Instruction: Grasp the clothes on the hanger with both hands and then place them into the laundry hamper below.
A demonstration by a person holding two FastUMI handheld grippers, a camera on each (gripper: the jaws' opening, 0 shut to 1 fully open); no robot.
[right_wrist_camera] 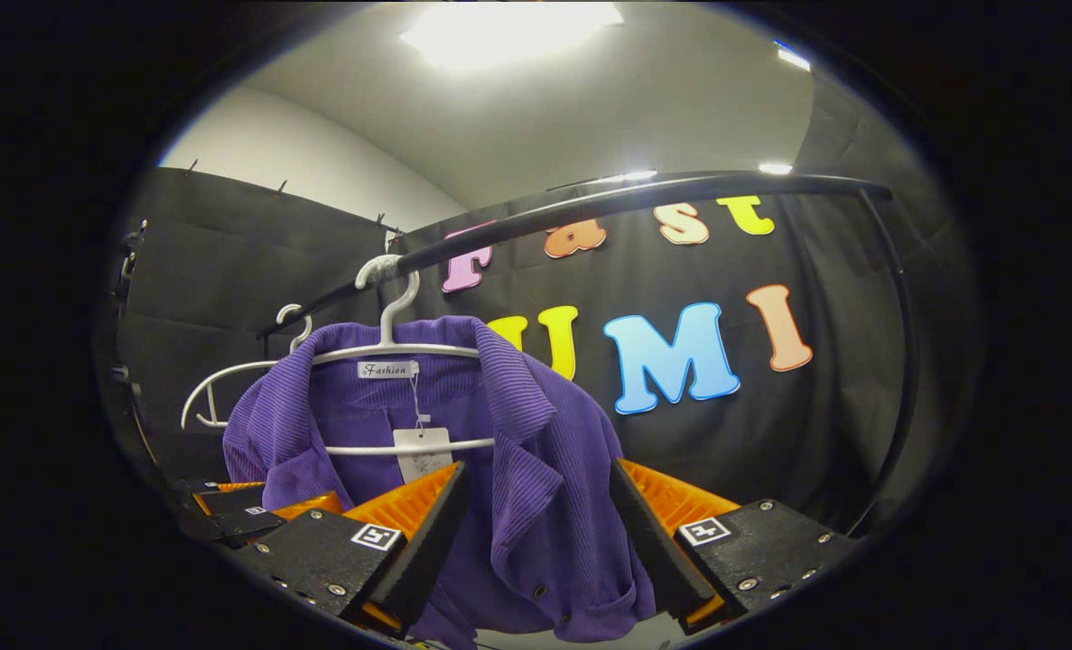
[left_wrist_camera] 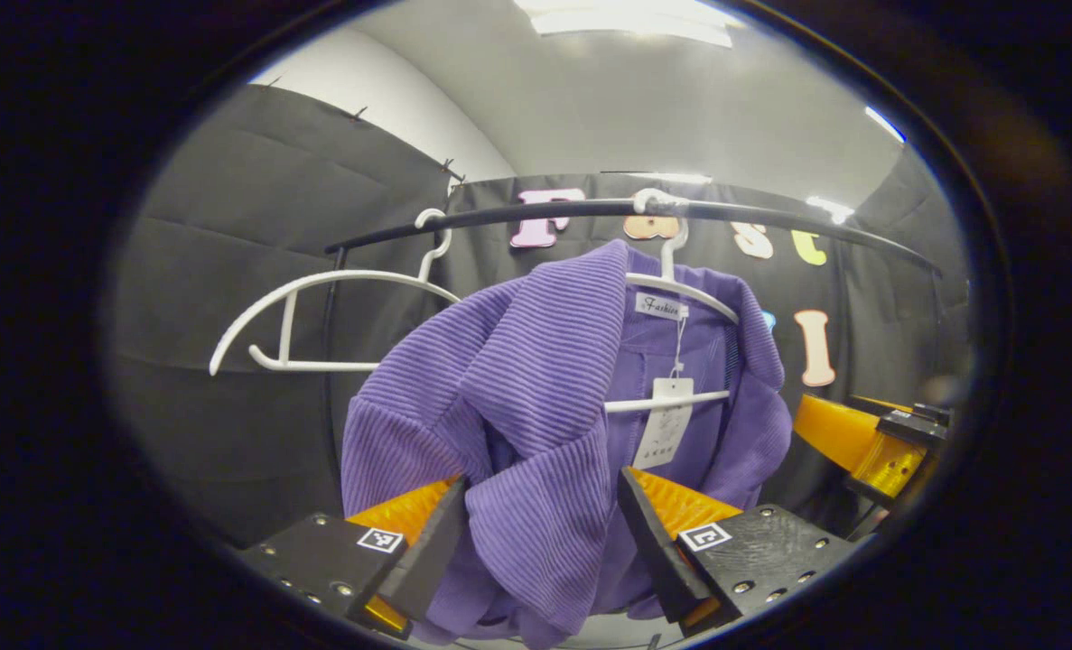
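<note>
A purple ribbed jacket (left_wrist_camera: 517,379) hangs on a white hanger (left_wrist_camera: 680,289) from a black rail (left_wrist_camera: 545,214), with a paper tag at its collar. My left gripper (left_wrist_camera: 540,533) is open, and the jacket's left front panel hangs between its fingers. In the right gripper view the same jacket (right_wrist_camera: 536,433) hangs on its hanger (right_wrist_camera: 391,352). My right gripper (right_wrist_camera: 536,524) is open too, with the jacket's right front edge in the gap. Each gripper also appears in the other's view: the right one (left_wrist_camera: 879,442) at the far right, the left one (right_wrist_camera: 237,519) at the lower left.
An empty white hanger (left_wrist_camera: 319,316) hangs on the rail left of the jacket, and shows behind it in the right gripper view (right_wrist_camera: 219,388). The rail (right_wrist_camera: 635,194) bends down into an upright post (right_wrist_camera: 901,361) on the right. Black cloth walls close in the booth.
</note>
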